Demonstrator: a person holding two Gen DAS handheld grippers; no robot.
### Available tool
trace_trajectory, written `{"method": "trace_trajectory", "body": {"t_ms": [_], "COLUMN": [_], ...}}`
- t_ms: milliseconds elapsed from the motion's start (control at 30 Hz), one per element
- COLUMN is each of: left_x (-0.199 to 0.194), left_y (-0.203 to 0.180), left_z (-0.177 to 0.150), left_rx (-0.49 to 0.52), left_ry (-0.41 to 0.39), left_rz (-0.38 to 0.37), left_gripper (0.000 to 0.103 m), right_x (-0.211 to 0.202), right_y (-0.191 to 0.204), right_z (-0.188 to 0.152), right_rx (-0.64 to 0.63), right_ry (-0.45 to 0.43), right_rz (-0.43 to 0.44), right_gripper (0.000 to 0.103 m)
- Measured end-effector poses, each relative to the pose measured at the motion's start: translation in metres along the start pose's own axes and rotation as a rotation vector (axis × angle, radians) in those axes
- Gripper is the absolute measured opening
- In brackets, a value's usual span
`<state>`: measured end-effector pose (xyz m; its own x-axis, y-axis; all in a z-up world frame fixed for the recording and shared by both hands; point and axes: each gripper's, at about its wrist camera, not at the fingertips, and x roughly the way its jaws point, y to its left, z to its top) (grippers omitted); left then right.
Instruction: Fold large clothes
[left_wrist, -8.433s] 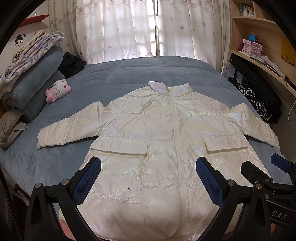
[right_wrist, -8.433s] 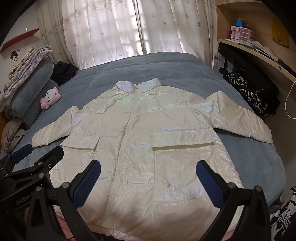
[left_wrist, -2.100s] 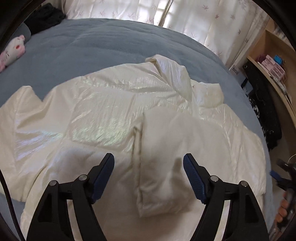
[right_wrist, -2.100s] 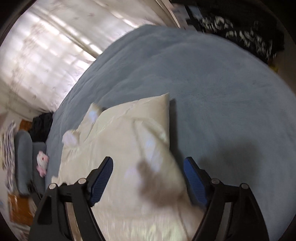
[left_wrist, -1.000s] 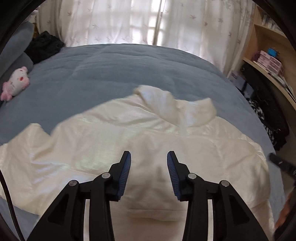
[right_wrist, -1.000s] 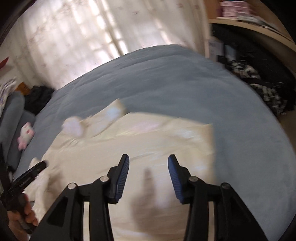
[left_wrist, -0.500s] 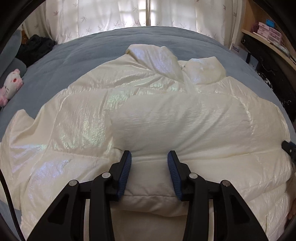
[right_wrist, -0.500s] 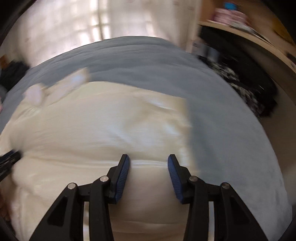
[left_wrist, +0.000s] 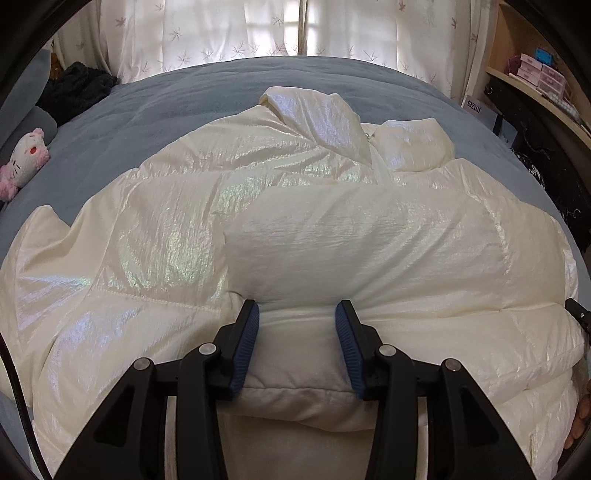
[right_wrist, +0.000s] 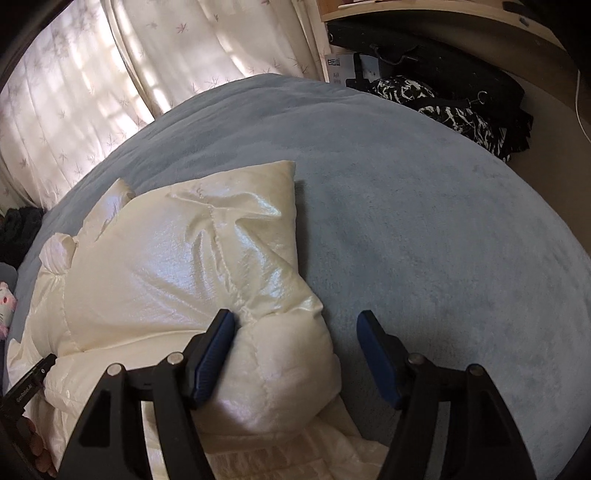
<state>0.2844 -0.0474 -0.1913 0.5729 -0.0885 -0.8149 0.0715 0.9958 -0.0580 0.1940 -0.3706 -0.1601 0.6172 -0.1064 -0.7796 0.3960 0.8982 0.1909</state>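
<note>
The white puffer jacket (left_wrist: 295, 229) lies partly folded on the blue-grey bed cover (right_wrist: 424, 206). The left gripper (left_wrist: 297, 314) is clamped on the jacket's folded hem. The right gripper (right_wrist: 295, 325) has just been opening; its jaws stand apart, one pad (right_wrist: 212, 354) touching the puffy corner between them. A pink plush toy (left_wrist: 24, 162) sits far from the jacket, by the cover's edge.

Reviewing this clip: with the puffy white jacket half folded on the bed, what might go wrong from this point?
1. The folded hem of the jacket is puffy; with the right hand-held gripper just opened and not pinching it, the fold may spring back.
2. The left hand-held gripper straddles only a narrow bunch of the edge, which may slip out.
3. The collar lies crumpled, so the next fold may come out lopsided.
</note>
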Motion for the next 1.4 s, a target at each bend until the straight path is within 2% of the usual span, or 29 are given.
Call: {"method": "trace_trajectory", "body": {"t_ms": [300,533,633,867,1133,1400], "left_x": [-0.014,-0.035,-0.048,-0.082,-0.127,-0.175], "left_y": [0.001,-0.004,-0.003,0.008,0.032,0.065], "left_z": [-0.005,-0.011,-0.018,-0.052,-0.097,-0.137], "left_rx": [-0.032,-0.011,-0.011,-0.050,-0.077,-0.056], "left_ry": [0.004,0.012,0.017,0.045,0.047,0.015], "left_rz": [0.012,0.045,0.043,0.029,0.030,0.058], "left_gripper": [0.046,0.061,0.062,0.063,0.063,0.063], "right_x": [-0.011,-0.042,-0.059,-0.095,-0.128,-0.152], "right_y": [-0.002,0.007,0.016,0.030,0.029,0.051], "right_z": [-0.003,-0.013,-0.021,-0.055,-0.102,-0.131], "right_rx": [0.020,0.018,-0.004,-0.037,-0.033,-0.095], "right_ry": [-0.030,-0.074,-0.089,-0.086,-0.040,-0.011], "right_rz": [0.003,-0.004,-0.004,0.037,0.076,0.094], "right_gripper": [0.068,0.068,0.070,0.070,0.070,0.070]}}
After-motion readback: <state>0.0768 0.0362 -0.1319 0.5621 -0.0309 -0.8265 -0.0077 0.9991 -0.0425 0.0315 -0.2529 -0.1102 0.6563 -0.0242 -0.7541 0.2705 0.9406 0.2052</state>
